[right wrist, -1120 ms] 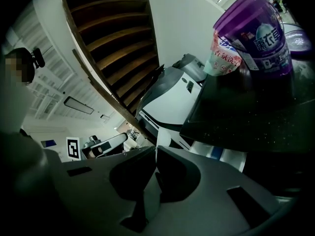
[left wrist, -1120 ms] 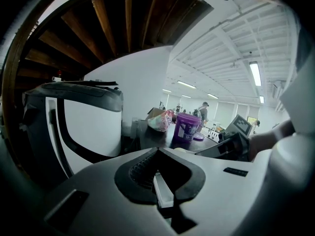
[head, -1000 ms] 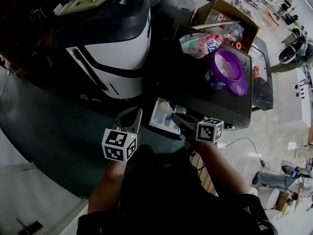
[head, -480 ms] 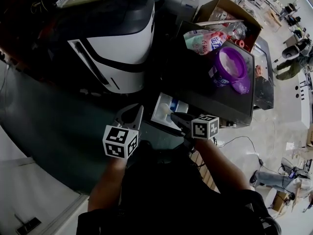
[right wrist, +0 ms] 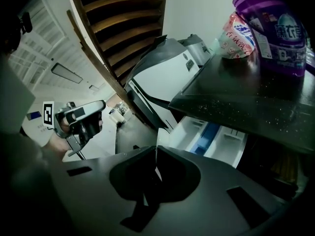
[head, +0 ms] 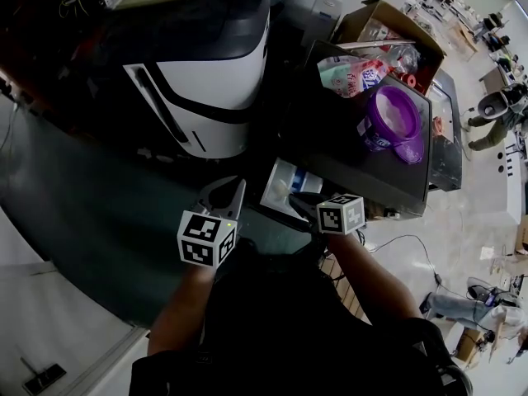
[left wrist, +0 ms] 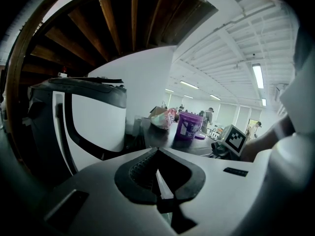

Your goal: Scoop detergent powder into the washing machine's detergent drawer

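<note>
Detergent drawer (head: 279,186): white tray with a blue middle compartment, pulled out from under the washing machine's dark top (head: 346,151); the compartments are seen open from above.
Left tongs (head: 234,187): closed, nothing seen between them; held just left of the drawer, apart from it.
Right tongs (head: 295,196): closed, nothing gripped; tips at the drawer's near right corner, contact cannot be told.
Detergent tub (head: 386,115): purple, lid off, pale powder seen inside; stood on the machine top beyond and right of the drawer, well apart.
Lid (head: 411,148): purple, laid just beside the tub, right of the drawer.
Pink bag (head: 351,73): beyond the drawer, behind the tub.
Cardboard box (head: 381,21): farthest beyond the drawer.
Edges: the drawer's far end is tucked under the front edge of the machine top; pale specks are seen along that edge.
Open room: a dark floor (head: 107,221) stretch lies left of the drawer; a white-and-black appliance (head: 206,81) bounds it beyond and left.
</note>
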Tool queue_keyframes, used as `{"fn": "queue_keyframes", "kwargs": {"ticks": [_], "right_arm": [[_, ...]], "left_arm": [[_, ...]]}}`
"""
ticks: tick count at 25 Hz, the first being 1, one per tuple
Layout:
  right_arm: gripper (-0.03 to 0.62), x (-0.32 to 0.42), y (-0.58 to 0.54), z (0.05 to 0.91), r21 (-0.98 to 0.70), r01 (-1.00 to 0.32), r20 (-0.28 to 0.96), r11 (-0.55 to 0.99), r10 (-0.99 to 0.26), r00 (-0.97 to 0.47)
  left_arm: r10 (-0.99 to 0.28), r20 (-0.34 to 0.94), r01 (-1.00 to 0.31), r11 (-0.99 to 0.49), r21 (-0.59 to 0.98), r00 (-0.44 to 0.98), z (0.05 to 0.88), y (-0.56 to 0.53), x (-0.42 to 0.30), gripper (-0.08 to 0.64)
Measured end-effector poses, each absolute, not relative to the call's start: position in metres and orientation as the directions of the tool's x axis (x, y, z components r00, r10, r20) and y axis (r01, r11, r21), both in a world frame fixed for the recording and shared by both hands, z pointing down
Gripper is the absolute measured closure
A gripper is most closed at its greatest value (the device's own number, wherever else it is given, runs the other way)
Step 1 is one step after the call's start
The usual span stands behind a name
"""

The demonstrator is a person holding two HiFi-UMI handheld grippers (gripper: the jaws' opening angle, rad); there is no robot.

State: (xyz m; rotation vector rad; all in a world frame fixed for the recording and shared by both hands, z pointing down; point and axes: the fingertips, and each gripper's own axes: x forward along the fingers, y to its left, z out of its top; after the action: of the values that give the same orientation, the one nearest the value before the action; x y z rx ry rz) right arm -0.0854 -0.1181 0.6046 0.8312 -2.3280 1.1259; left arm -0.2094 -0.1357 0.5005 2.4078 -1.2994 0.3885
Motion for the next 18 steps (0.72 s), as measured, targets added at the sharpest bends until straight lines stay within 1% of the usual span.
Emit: {"fn": "queue_keyframes", "kwargs": {"ticks": [7, 14, 18], "right_arm": [[0.572, -0.087, -0.116, 0.615, -0.484, -0.695, 0.650, 0.532, -0.312, -0.692], [0.572, -0.092, -0.112, 0.613, -0.433, -0.688, 0.686, 0.582, -0.283, -0.671], [0.572, -0.087, -0.114, 0.621, -0.345, -0.693, 0.727, 0.633, -0.287, -0.624]], "left_arm": [[-0.744, 0.404, -0.845, -0.500, 0.190, 0.532, 0.496, -0.138, -0.214, 0.554], [-0.744, 0.400, -0.843, -0.501, 0.196, 0.535, 0.495, -0.137, -0.211, 0.554], [-0.748, 0.395, -0.844, -0.497, 0.199, 0.534, 0.492, -0.138, -0.207, 0.554]]}}
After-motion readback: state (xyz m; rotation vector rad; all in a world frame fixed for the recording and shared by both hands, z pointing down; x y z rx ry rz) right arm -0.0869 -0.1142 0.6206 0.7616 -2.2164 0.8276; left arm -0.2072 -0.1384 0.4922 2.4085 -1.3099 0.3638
